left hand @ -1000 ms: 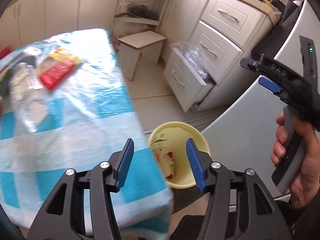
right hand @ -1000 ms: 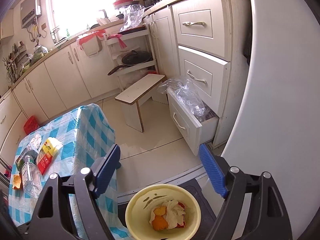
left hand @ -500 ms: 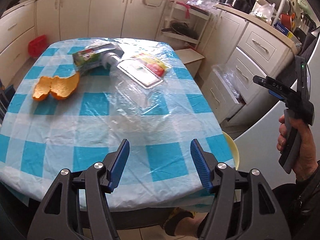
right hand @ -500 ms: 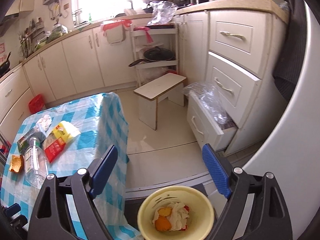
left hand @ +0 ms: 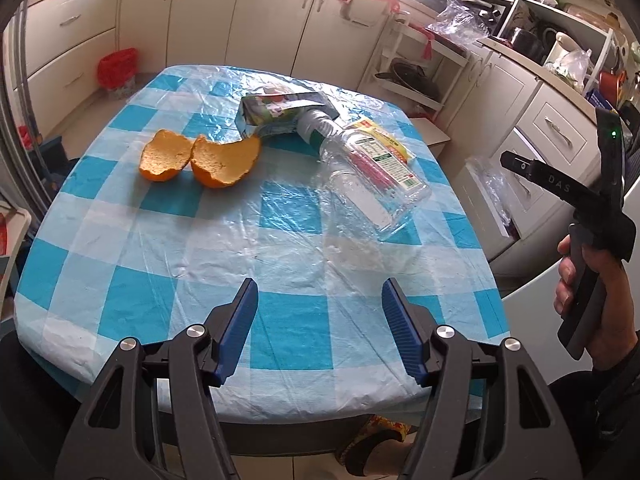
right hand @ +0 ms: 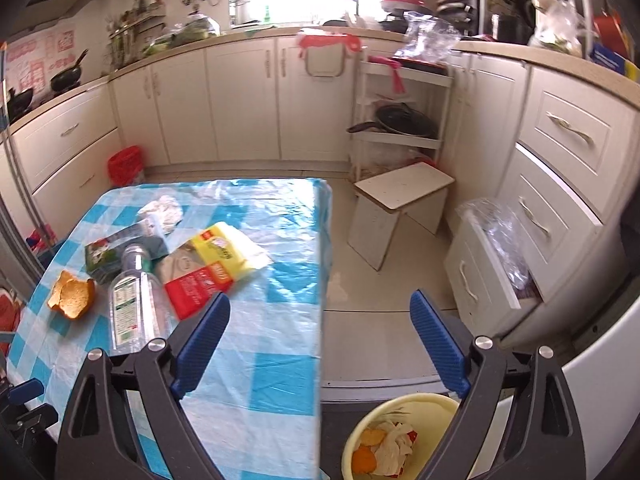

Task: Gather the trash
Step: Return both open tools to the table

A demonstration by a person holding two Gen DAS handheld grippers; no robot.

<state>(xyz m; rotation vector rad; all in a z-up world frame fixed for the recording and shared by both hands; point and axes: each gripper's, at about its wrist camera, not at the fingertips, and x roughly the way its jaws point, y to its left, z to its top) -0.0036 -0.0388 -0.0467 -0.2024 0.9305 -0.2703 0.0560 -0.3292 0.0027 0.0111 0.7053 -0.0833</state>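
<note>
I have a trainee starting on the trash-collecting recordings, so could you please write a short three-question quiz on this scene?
1. True or false: the left tongs are shut on the orange peel.
2. Multiple choice: the clear plastic bottle on the checked table is A) upright, B) lying on its side, C) in the bin.
3. Fill in: the yellow bin beside the table already holds crumpled paper and ____ peel.

Key
1. False: both the left tongs and the right tongs are open and hold nothing; the peel lies on the table.
2. B.
3. Orange.
</note>
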